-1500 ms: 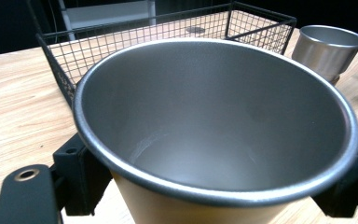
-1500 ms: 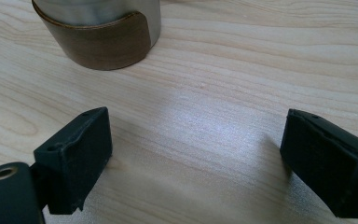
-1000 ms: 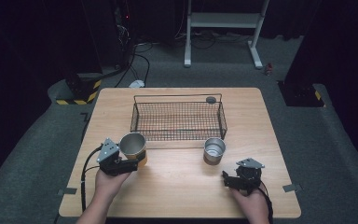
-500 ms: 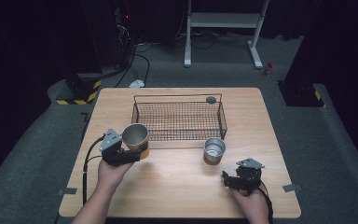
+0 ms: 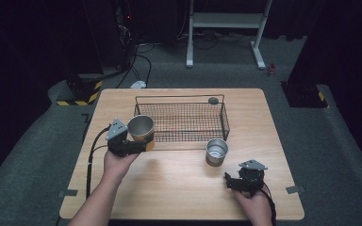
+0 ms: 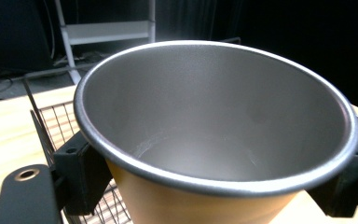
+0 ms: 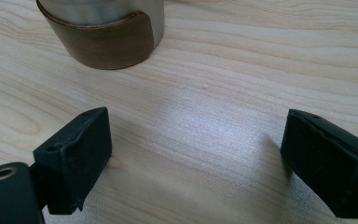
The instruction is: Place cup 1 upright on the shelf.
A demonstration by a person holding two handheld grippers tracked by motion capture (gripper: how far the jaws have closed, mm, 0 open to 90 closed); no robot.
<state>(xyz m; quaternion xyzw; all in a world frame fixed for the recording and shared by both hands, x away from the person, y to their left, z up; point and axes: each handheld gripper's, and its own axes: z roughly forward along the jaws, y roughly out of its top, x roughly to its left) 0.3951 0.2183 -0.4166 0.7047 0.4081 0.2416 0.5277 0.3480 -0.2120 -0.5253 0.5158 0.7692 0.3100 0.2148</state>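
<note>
The left gripper (image 5: 139, 145) has its jaws clenched on a round metal cup with an orange-tan lower band (image 5: 141, 131), grasping it below the rim; in the left gripper view the cup (image 6: 214, 135) sits upright between the two black jaws, mouth open towards the camera. In the high view the cup hangs off the light wooden table (image 5: 179, 188), right at the near left corner of the black wire basket (image 5: 181, 120). The step in hand looks like carrying this cup into the basket. The next move would call for lifting it clear of the basket's near wall, bringing it over the mesh floor, lowering it upright and only then letting the jaws go.

The right gripper (image 5: 230, 181) rests near the right of the table with its jaws released and nothing between them. A second metal cup with a brown band (image 5: 216, 152) stands on the table just beyond it, between this gripper and the basket; the right gripper view shows its base (image 7: 105, 32) ahead of the spread jaws. It seems next in line.
</note>
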